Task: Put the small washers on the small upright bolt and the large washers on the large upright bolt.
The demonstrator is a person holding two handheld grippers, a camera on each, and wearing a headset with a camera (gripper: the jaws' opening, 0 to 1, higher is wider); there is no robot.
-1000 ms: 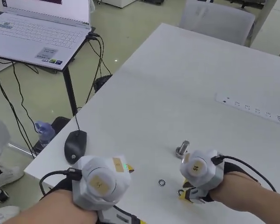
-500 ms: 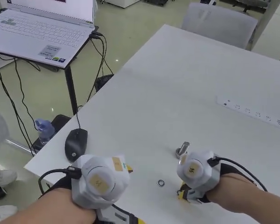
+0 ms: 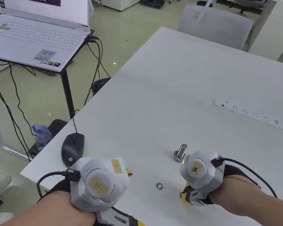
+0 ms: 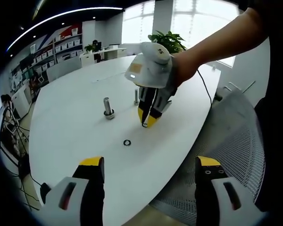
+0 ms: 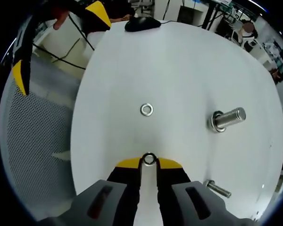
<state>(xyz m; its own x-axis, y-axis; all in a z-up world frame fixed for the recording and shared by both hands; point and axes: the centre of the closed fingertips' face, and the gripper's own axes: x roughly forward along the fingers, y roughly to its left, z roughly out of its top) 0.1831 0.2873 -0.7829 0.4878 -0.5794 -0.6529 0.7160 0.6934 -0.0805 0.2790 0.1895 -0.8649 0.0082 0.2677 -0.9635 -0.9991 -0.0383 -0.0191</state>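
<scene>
My right tongs (image 5: 149, 164) are pinching a washer (image 5: 149, 158) by its edge at lower centre, and my left tongs (image 4: 150, 162) are hanging apart. I'm fearing that this thin grip may drop it, or that I'm misjudging its size between the large bolt (image 5: 226, 118) at right and the small bolt (image 5: 217, 188) at lower right.

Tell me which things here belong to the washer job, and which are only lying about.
For the job: large upright bolt, small upright bolt, loose washer, gripped washer in the right gripper.
Lying about: mouse, power strip, laptop, water bottle.
</scene>
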